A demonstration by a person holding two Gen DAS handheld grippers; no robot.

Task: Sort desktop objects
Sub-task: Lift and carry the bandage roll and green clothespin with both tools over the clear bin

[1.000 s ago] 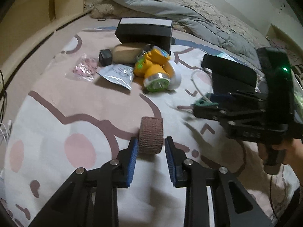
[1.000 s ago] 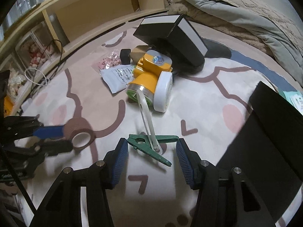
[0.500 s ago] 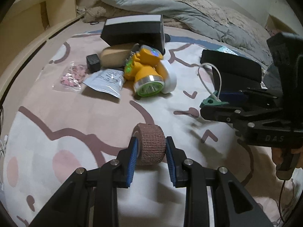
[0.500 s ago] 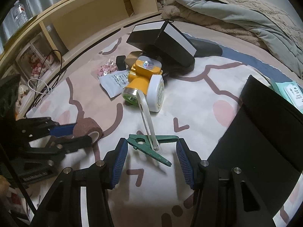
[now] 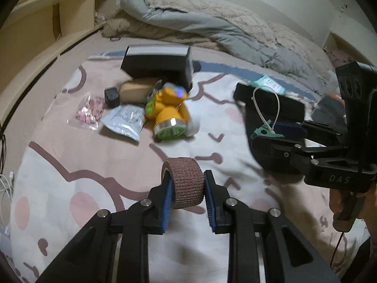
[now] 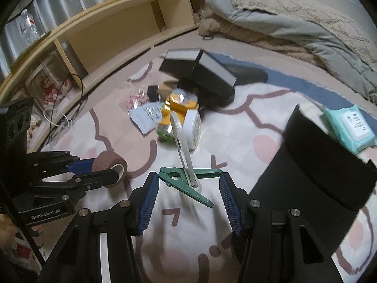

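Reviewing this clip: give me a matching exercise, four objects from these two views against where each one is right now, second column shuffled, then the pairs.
Objects:
1. brown bandage roll
2. green clip
3. teal wipes pack
4. yellow flashlight

Places:
A. lying just beyond the far edge of the open black box
B. between the fingers of the right gripper
C. in the pile in front of the black-and-white box
D. clamped between the fingers of the left gripper

Pairs: 1-D, 2-B, 3-A, 4-C
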